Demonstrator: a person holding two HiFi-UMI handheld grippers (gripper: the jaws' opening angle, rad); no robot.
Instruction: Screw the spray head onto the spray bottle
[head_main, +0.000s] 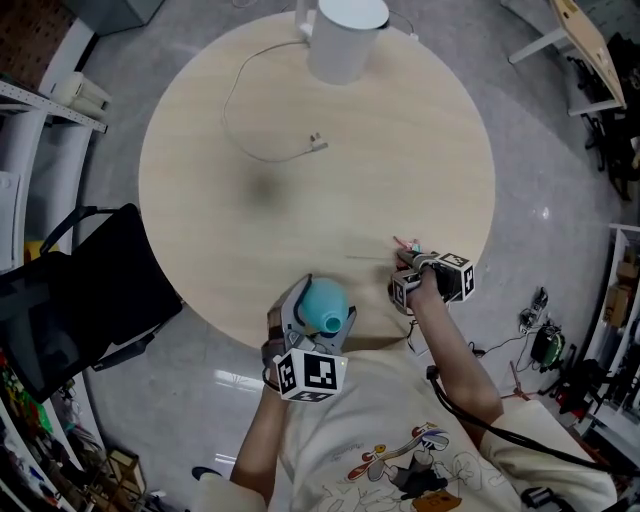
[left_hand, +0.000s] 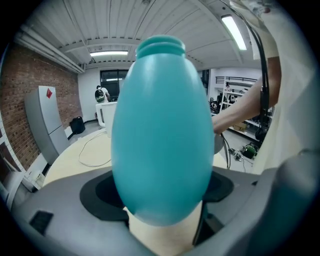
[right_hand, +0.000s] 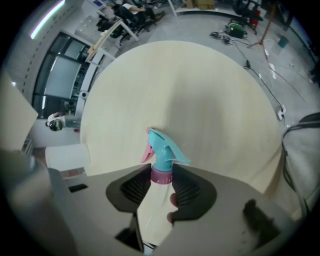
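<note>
Currently, the left gripper (head_main: 318, 318) clamps the teal spray bottle (left_hand: 162, 130) over the table's (head_main: 400, 150) near edge. Beside it, the right gripper (right_hand: 161, 173) grips the spray head (right_hand: 162, 147) by its purple collar.

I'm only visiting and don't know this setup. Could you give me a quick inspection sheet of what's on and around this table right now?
Surface: round pale wooden table.
Job's things: teal spray bottle, neck open; spray head with pink collar, not yet on it.
Clutter: white cylinder at the far edge.
Grippers: left gripper, fingers shut on the bottle; right gripper, fingers on the spray head's collar.
Cables: white cable looped on the table; black cable along the right arm.
Surroundings: black chair, shelves, grey floor.
</note>
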